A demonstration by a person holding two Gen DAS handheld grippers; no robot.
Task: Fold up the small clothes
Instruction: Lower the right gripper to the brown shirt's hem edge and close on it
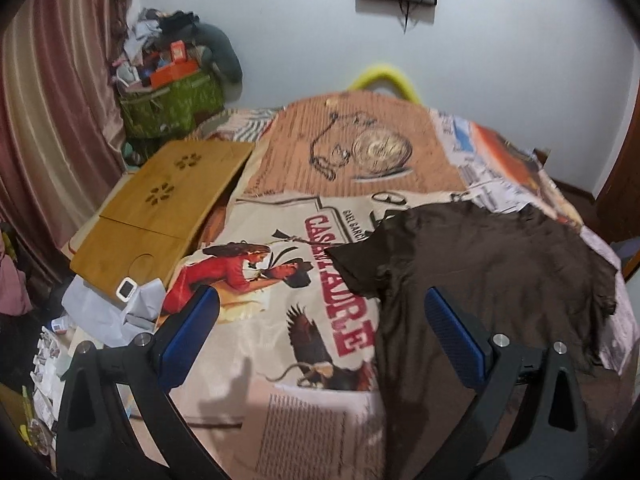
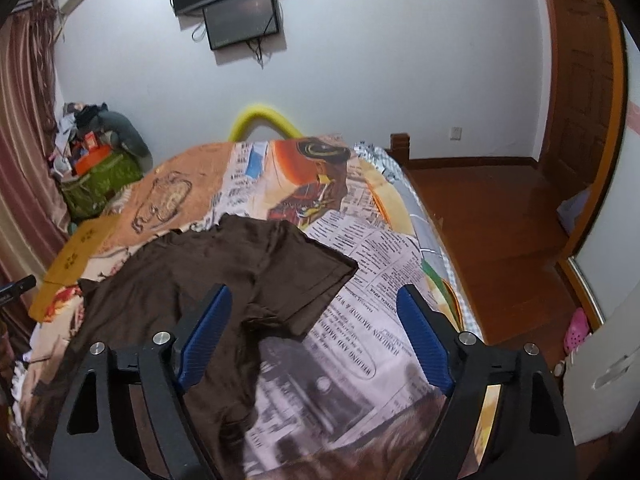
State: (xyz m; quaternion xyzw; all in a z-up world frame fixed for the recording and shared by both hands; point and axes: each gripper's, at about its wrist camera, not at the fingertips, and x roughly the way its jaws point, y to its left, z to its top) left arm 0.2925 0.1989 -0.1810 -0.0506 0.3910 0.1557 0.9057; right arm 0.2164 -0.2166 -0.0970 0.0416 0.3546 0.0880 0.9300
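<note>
Right wrist view: brown T-shirt [image 2: 208,276] spread across a bed [image 2: 384,264] with a newspaper-print cover, front down or up impossible to tell, one short sleeve [image 2: 316,276] pointing right, cloth rumpled and wrinkled. Likely light, limp, thin fabric, prone to sagging and bunching when lifted; best pinched at sleeve hem or shoulder seam. Right tongs [image 2: 314,332] released, blue pads wide apart above the sleeve, gripping nothing. Left tongs [image 1: 320,332] likewise spread and empty near the shirt's other side.
</note>
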